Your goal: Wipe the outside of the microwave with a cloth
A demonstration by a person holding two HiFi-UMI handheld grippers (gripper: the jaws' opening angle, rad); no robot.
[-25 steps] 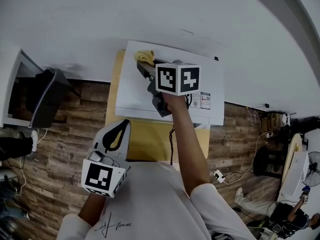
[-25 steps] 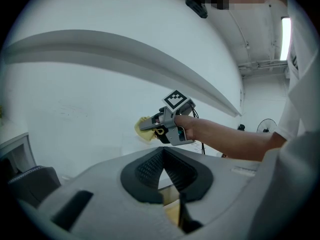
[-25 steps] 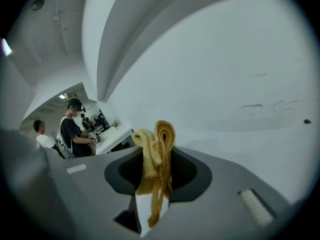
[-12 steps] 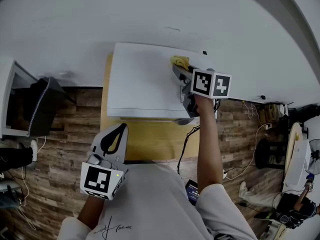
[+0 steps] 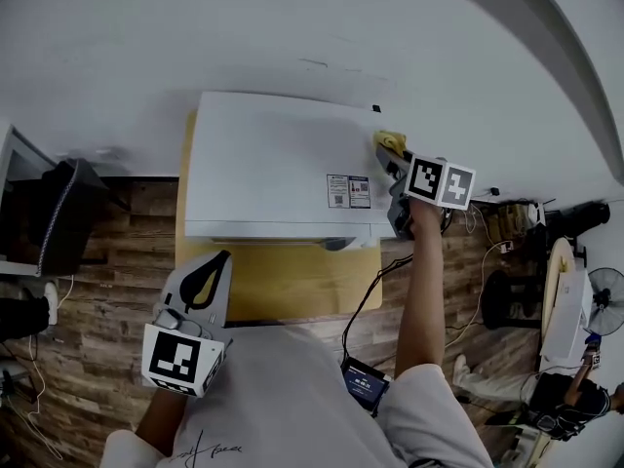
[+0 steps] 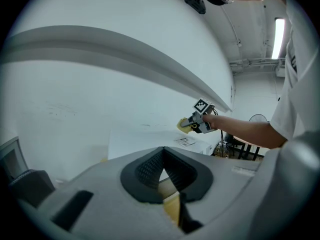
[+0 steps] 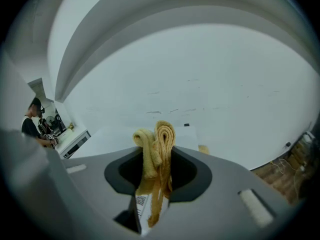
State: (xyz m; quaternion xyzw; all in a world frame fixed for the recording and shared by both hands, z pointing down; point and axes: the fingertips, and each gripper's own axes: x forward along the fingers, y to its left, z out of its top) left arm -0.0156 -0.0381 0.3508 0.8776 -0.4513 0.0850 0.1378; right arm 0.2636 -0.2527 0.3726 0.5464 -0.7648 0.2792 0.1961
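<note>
- The microwave (image 5: 273, 154) stands on a yellow bench (image 5: 283, 279) against a white wall, its white top facing the head view.
- A printed label (image 5: 349, 190) sits on the top, near the right front edge.
- The right gripper (image 5: 393, 154) is at the microwave's right rear corner, with the arm stretched forward along its right side.
- Its jaws are pinched on a yellow cloth (image 5: 388, 140); in the head view the cloth lies at the very corner of the top, just beside the wall.
- In the right gripper view the cloth (image 7: 158, 141) is folded into two rolls that stand up between the jaws of the right gripper (image 7: 156, 156) and stick out past the tips.
- More of the cloth hangs down inside the jaw opening, in front of the white top (image 7: 112, 134).
- The left gripper (image 5: 222, 259) is held low and close to the person's body, over the bench's front edge and well apart from the cloth.
- In the left gripper view the left gripper (image 6: 163, 151) has its jaws pressed together at the tips, with nothing between them; only a strip of yellow bench shows through the gap below.
- That view also shows the microwave (image 6: 145, 143) ahead, with the right gripper (image 6: 192, 124) and cloth (image 6: 183, 125) at its far right corner.
</note>
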